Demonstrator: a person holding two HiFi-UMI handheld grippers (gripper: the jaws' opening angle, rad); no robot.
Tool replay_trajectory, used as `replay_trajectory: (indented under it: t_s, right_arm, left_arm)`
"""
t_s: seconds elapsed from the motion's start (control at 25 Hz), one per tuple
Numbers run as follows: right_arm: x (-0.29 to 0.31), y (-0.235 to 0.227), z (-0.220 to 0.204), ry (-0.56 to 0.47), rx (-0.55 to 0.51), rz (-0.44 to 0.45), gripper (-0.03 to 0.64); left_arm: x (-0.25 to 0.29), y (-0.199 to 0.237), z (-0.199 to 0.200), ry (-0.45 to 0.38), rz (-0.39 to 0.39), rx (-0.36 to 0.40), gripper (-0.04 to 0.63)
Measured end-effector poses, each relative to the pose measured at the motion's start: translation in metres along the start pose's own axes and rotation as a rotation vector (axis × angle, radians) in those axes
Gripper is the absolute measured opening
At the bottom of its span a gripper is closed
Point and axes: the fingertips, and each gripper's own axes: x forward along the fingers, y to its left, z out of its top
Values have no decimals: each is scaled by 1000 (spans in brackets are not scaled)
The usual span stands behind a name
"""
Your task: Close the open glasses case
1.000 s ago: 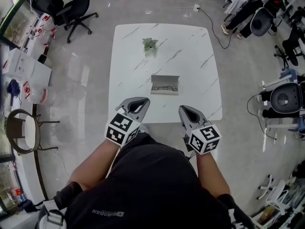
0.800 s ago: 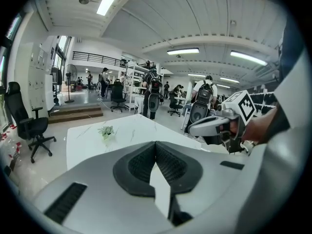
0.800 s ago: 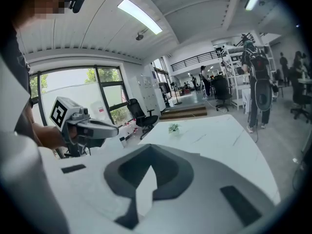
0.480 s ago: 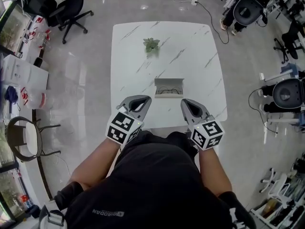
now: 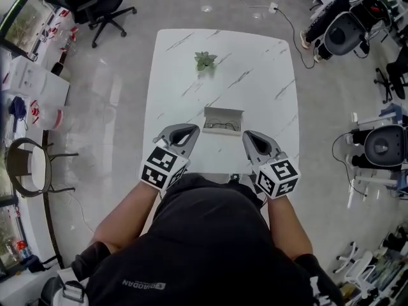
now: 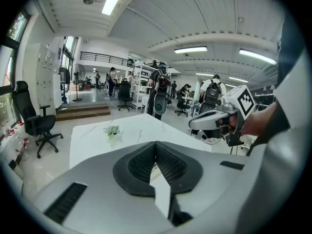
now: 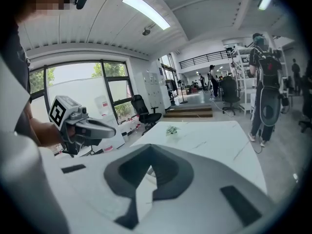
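Grey left fingers: the left gripper (image 6: 156, 144) shows two dark ribbed pads (image 6: 139, 165) pressed together at the tips, with nothing between them.
Grey right fingers: the right gripper (image 7: 150, 149) has its two pads (image 7: 168, 172) meeting at the tips in the same way, and it too is empty.
Gripper count: two, one in each hand, seen from the head view as the left gripper (image 5: 193, 130) and the right gripper (image 5: 246, 134), side by side over the near edge of the table.
Marker cubes: two, one on each gripper, black and white squares, nearest the person's body (image 5: 162, 169).
Glasses case: one, grey, lid open (image 5: 223, 120), lying flat on the table.
Case relative to fingers: just ahead of both grippers and between them. The left fingertips are near its left end and the right fingertips near its right end. Neither gripper touches it.
Glasses: one dark pair (image 5: 221, 125) lies inside the case.
Table: one, white marble with grey veins (image 5: 261, 69).
Plant: one small green plant (image 5: 204, 60) at the far side of the table, well apart from the case.
Surroundings: a shiny grey floor, with one black office chair (image 5: 105, 8) at the far left.
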Motion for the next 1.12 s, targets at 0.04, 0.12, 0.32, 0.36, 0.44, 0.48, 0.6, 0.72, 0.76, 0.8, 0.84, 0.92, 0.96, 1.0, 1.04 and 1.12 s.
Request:
replay_trajectory:
  t_s: [0.04,0.12,0.32,0.36,0.44,0.48,0.6,0.72,0.76,0.8,0.84,0.92,0.96,1.0,1.04,1.12]
  right_arm:
    - [0,-3,1,6,-10,11,2]
    - [-2,-11,3,15,-27,31,2]
    - [-4,-30,5,23,-48,63,2]
    - [-3,-32,5,25,-50,68,2]
    - [-2,-36,4,29,-53,76,2]
    - [-2,-38,4,30,-54,80,2]
    - [0,-42,4,31,-52,89,2]
    - [1,-43,2,30,-51,94,2]
    - [2,-44,2,28,-52,93,2]
    - [2,-44,2,25,-53,90,2]
    - [2,-44,2,22,-54,87,2]
    - [1,-43,2,17,-54,82,2]
    - [0,-43,3,16,-55,80,2]
    - [0,-43,4,15,-56,79,2]
    - [0,-42,4,13,-57,77,2]
    - [-1,-41,5,7,-57,73,2]
  left_arm:
    - [3,-2,2,-4,10,-6,5]
    - [9,-6,7,-11,24,-18,5]
    - [22,-16,13,-17,55,-25,5]
    - [23,-17,14,-18,61,-24,5]
    - [25,-18,16,-19,71,-20,5]
    - [27,-19,16,-18,75,-19,5]
    - [30,-18,15,-10,87,-18,5]
    - [30,-19,14,-8,92,-18,5]
    - [30,-20,13,-6,92,-14,5]
    - [30,-20,12,-2,93,-9,5]
    - [29,-20,12,1,94,-4,5]
    - [29,-22,13,-3,91,1,5]
    - [29,-22,13,-4,87,3,5]
    - [28,-23,14,-4,83,5,5]
    - [29,-23,14,-3,80,8,5]
    - [29,-25,14,-3,76,12,5]
